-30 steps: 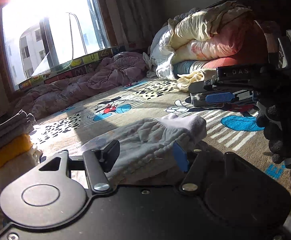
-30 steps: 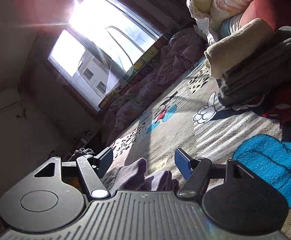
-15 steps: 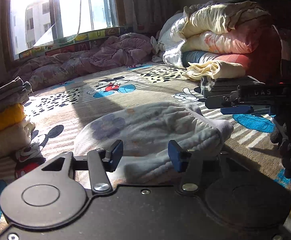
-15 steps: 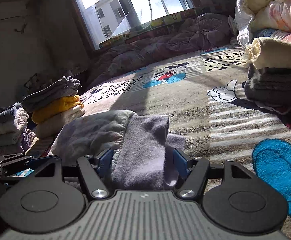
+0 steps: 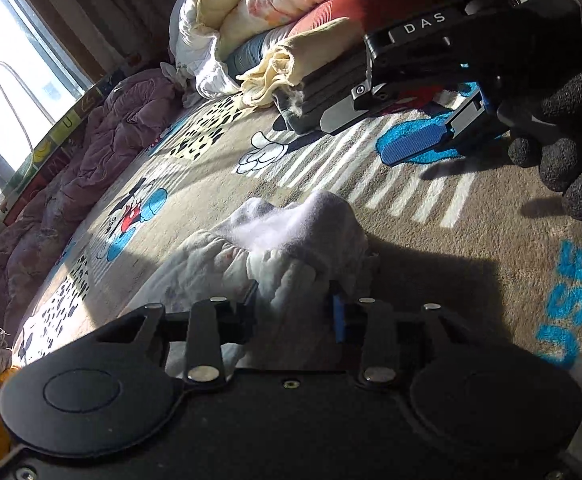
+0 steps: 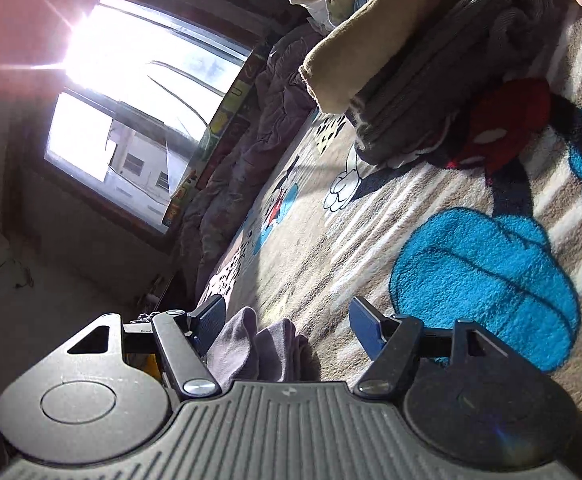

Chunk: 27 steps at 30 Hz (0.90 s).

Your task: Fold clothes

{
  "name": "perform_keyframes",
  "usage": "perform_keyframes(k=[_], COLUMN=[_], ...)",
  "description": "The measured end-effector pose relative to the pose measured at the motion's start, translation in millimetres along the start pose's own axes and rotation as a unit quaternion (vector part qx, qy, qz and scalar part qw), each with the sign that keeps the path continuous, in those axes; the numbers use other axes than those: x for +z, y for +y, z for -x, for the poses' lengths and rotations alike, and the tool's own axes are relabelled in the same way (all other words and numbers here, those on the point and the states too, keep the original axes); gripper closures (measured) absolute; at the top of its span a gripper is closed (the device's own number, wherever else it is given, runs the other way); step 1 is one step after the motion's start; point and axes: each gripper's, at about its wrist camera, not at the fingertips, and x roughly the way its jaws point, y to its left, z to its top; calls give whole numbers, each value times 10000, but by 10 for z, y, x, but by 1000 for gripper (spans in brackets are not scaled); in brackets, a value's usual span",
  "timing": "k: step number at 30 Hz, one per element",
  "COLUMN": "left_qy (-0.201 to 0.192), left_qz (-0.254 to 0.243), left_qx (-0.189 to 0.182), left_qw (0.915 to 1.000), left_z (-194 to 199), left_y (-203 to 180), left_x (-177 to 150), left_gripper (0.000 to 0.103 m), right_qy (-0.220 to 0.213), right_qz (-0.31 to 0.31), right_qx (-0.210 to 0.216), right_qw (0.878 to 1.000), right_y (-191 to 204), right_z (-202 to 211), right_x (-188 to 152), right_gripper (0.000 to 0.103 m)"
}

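Left wrist view: the left gripper [image 5: 295,310] is closing on the pale garment [image 5: 291,240] bunched between its jaws. The right gripper [image 6: 287,322] is opening, its jaws wide, with the garment's folds [image 6: 259,348] loose between them.

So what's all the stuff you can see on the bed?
Pale garment: one, whitish-grey, bunched on the blanket, in the left tool.
Blanket: one, tan with cartoon mice, covering the bed.
Folded stack: one, beige on dark grey, far side.
Bedding heap: one, cream, pink and white, by the wall.
Quilt: one, mauve, under the window.
Left tool: closing on the garment.
Right tool: opening; cloth beside one pad.
Gloved hand: black.
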Motion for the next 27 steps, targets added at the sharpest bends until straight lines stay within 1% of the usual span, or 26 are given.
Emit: perform_keyframes(k=[1, 2, 3, 5, 6, 7, 8, 10, 12, 14, 16, 18, 20, 22, 23, 24, 25, 26, 27], left_qy=[-228, -472, -616, -728, -720, -597, -472, -327, -232, -237, -291, -308, -336, -369, -396, -436, -505, -577, -613], left_qz=[47, 106, 248, 745, 766, 528, 287, -171, -631, -742, -711, -548, -382, -208, -108, 6, 164, 327, 471], left_qx=[464, 960, 1399, 2052, 2236, 2414, 2356, 2041, 1709, 1432, 1227, 1032, 701, 532, 419, 325, 255, 187, 156], left_qw=[9987, 9942, 9879, 9732, 9690, 9672, 9703, 9783, 9830, 9866, 9895, 9927, 9962, 9977, 9983, 9985, 9983, 9976, 9969], left_z=[104, 215, 293, 332, 287, 165, 54, -89, -176, -169, -141, -131, -140, -107, -60, 7, 118, 234, 330], left_y=[-1, 2, 29, 109, 85, -10, -108, -303, -489, -556, -520, -417, -306, -209, -167, -126, -76, -26, 26], left_x=[0, -1, 0, 13, 7, -7, -19, -51, -96, -161, -210, -229, -204, -176, -169, -171, -186, -202, -227], left_gripper=[79, 79, 80, 81, 81, 81, 81, 81, 81, 81, 81, 80, 78, 72, 66, 54, 50, 50, 50], right_qy=[23, 29, 29, 31, 33, 34, 36, 57, 46, 28, 22, 31, 30, -45, -94, -146, -182, -210, -221], right_qz=[29, 40, 44, 53, 48, 40, 33, 56, 56, 55, 100, 192, 355, 732, 947, 1213, 1469, 1710, 1962], right_qx=[-5, 0, 9, 28, 25, 16, 7, -7, 33, 77, 108, 118, 129, 133, 154, 208, 287, 372, 468], right_qw=[10000, 10000, 10000, 10000, 10000, 10000, 10000, 10000, 10000, 10000, 9999, 9997, 9993, 9972, 9953, 9923, 9886, 9843, 9792], right_y=[11, 17, 22, 31, 32, 31, 31, 34, 31, 26, 38, 67, 118, 244, 317, 410, 505, 597, 697], right_z=[-18, -27, -34, -46, -53, -60, -67, -81, -76, -70, -77, -97, -118, -124, -128, -134, -144, -156, -172], right_x=[-1, 0, 2, 6, 6, 5, 5, 2, 14, 30, 34, 23, 3, -37, -57, -83, -115, -148, -192], right_gripper=[34, 34, 34, 34, 34, 34, 34, 34, 34, 34, 34, 34, 34, 34, 35, 36, 37, 41, 42])
